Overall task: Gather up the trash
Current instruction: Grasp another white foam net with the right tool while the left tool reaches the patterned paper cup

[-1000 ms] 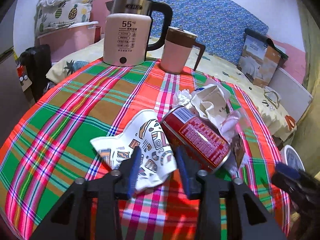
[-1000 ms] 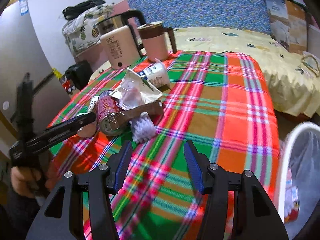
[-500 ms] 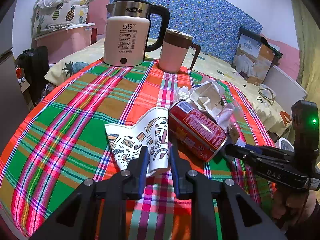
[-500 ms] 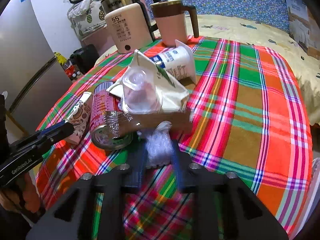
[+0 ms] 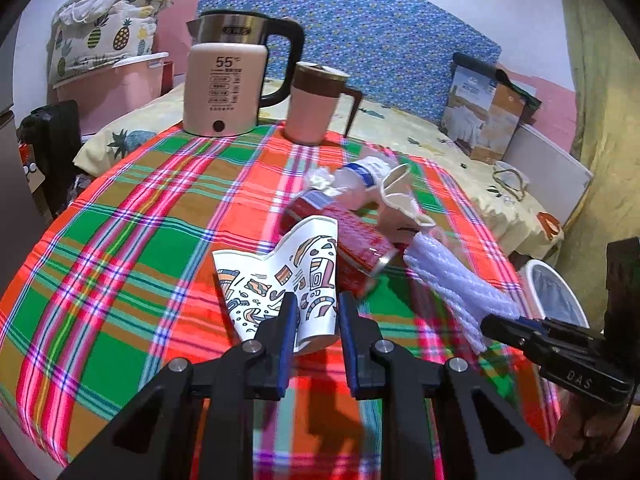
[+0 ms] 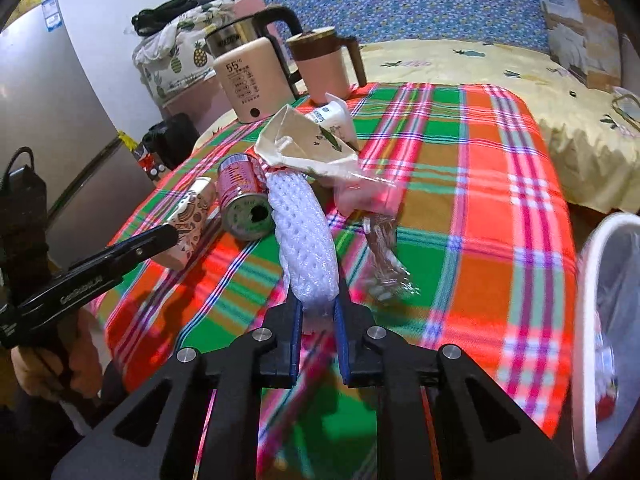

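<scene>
Where jaws gaped, left gripper pinches paper cup, right gripper foam net

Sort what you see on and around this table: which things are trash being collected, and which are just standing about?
Trash job: patterned paper cup, white foam net, red can, crumpled carton, bin.
Standing about: kettle, pink mug.

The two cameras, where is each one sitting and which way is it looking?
Left wrist view: sits on the left tool, looking forward and down along its fingers at the patterned paper cup it pinches; the other tool and a bit of hand show at right.
Right wrist view: sits on the right tool, looking down across the table at the white foam net it grips; the left tool and its hand show at left.
Both see the red can, kettle and plaid tablecloth.
</scene>
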Available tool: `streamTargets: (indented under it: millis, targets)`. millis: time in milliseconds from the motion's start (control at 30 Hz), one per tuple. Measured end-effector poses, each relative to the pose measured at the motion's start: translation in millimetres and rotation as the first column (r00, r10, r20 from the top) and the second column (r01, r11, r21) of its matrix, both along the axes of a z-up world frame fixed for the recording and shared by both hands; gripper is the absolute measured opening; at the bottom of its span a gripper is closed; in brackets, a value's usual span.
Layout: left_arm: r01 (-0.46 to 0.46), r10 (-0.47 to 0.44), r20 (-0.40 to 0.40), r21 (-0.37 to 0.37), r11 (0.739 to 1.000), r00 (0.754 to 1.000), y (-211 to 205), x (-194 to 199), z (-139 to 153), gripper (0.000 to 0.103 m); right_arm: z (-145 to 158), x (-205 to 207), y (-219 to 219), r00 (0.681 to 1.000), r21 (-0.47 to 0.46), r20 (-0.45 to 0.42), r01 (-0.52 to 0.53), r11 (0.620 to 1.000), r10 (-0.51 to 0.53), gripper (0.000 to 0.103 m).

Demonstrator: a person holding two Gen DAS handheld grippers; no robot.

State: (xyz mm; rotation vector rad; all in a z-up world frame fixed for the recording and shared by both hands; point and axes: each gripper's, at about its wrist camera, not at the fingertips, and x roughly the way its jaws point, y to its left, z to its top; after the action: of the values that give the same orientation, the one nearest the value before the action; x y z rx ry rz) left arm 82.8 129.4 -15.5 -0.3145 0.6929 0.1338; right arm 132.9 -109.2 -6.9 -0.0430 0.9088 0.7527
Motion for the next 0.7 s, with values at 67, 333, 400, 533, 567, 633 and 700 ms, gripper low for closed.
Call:
streamTargets:
  millis: [67, 333, 400, 533, 567, 633, 700]
  targets:
    - [0.017, -0.017, 0.005, -0.003, 1.0, 1.0, -7.6, -4.9, 2.8, 0.022, 2.6, -6.6, -6.7, 1.0, 0.009, 0.004, 0.007, 1.0, -0.007, 0.016]
    - [0.082, -0.081, 0.017, -0.012, 0.997, 0.997, -39.0, -18.4, 11.5, 0.022, 8.0, -18.9, -28.4, 0.998, 0.03, 0.02, 0.052, 0.998, -0.053, 0.016]
    - [0.1, -0.099, 0.021, -0.008, 0.995, 0.995, -46.6, -20.2, 14.2, 0.022, 9.7, -22.3, -35.8, 0.997, 0.036, 0.024, 0.067, 0.997, -0.068, 0.016]
    - [0.139, -0.139, 0.03, -0.004, 0.99, 0.99, -62.0, -20.5, 18.8, 0.022, 13.2, -25.9, -48.9, 0.994, 0.045, 0.034, 0.097, 0.994, -0.099, 0.016]
    - [0.149, -0.149, 0.03, -0.003, 0.989, 0.988, -66.2, -20.2, 19.7, 0.022, 14.1, -26.5, -52.0, 0.993, 0.046, 0.038, 0.106, 0.993, -0.107, 0.016]
    - [0.168, -0.168, 0.03, -0.002, 0.986, 0.985, -74.9, -19.1, 21.0, 0.022, 15.8, -28.1, -59.5, 0.991, 0.049, 0.045, 0.123, 0.991, -0.125, 0.016]
    - [0.188, -0.187, 0.029, -0.001, 0.982, 0.982, -83.2, -17.3, 21.6, 0.022, 17.1, -27.9, -65.0, 0.989, 0.051, 0.05, 0.137, 0.989, -0.14, 0.016]
